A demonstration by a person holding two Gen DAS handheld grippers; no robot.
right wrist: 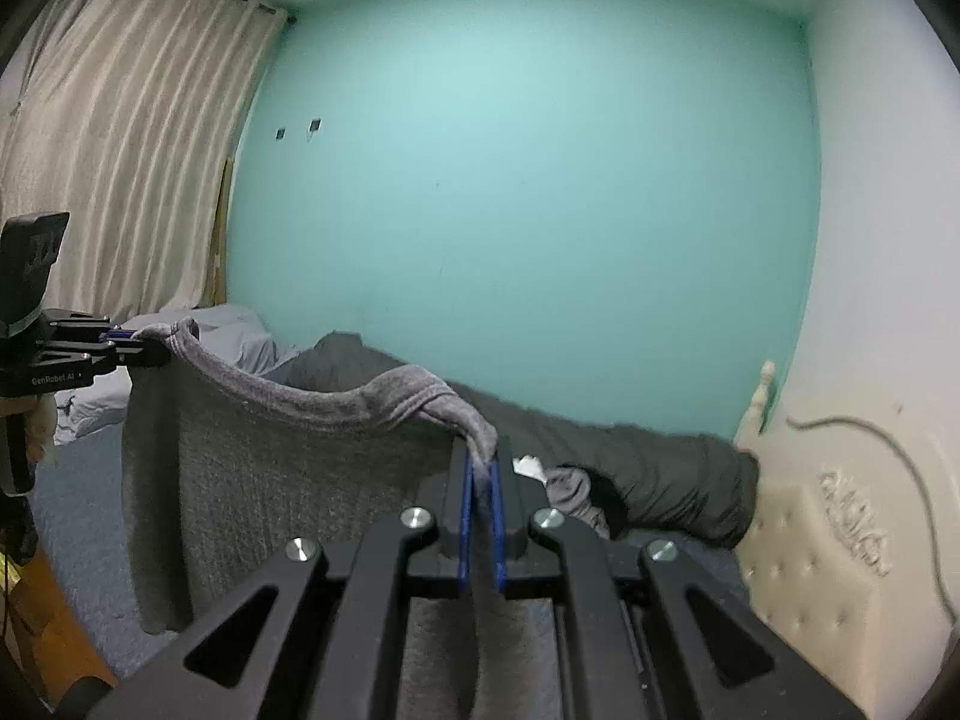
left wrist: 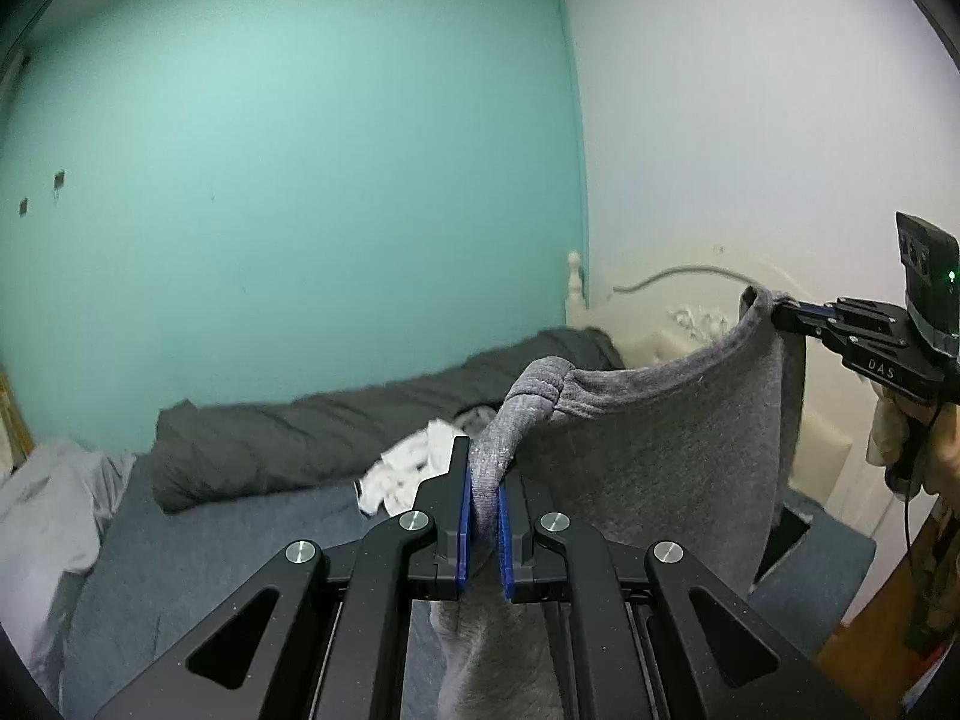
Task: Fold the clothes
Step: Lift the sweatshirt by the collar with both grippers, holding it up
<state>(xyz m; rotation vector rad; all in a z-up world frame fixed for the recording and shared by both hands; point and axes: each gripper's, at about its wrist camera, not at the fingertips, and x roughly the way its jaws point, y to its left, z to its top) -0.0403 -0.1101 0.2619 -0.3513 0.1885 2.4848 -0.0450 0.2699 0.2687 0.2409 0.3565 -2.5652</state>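
left black two-finger gripper with blue pads [left wrist: 485, 504] clamped on one top corner of a grey knitted cloth garment [left wrist: 654, 450], fabric bunched and squeezed between the closed pads, loose tail hanging below the fingers. right black two-finger gripper with blue pads [right wrist: 480, 489] pinched shut on the opposite top corner of the same garment [right wrist: 270, 468], a twisted strip of hem running up out of the pads. garment held up in the air between the two grippers, top edge sagging in a shallow curve from one clamp to the other, body hanging down as a flat sheet above a blue-grey bed surface [left wrist: 198, 546]. from the left wrist view, right gripper [left wrist: 798, 315] seen at the far right edge, gripping the raised corner; from the right wrist view, left gripper [right wrist: 129, 339] seen at the far left edge, doing likewise.

behind the garment, a long rolled dark grey duvet [left wrist: 312, 432] lying across the bed against a turquoise painted wall [left wrist: 300, 180]. small crumpled white cloth [left wrist: 408, 468] on the bed just in front of the duvet, near the left gripper's fingertips. pale lilac crumpled sheet [left wrist: 54, 498] at the left side of the bed. cream tufted headboard [right wrist: 816, 570] at the right, against a white wall, with a grey cable [right wrist: 888, 444] draped over it. beige pleated curtain [right wrist: 120, 150] at the upper left in the right wrist view.
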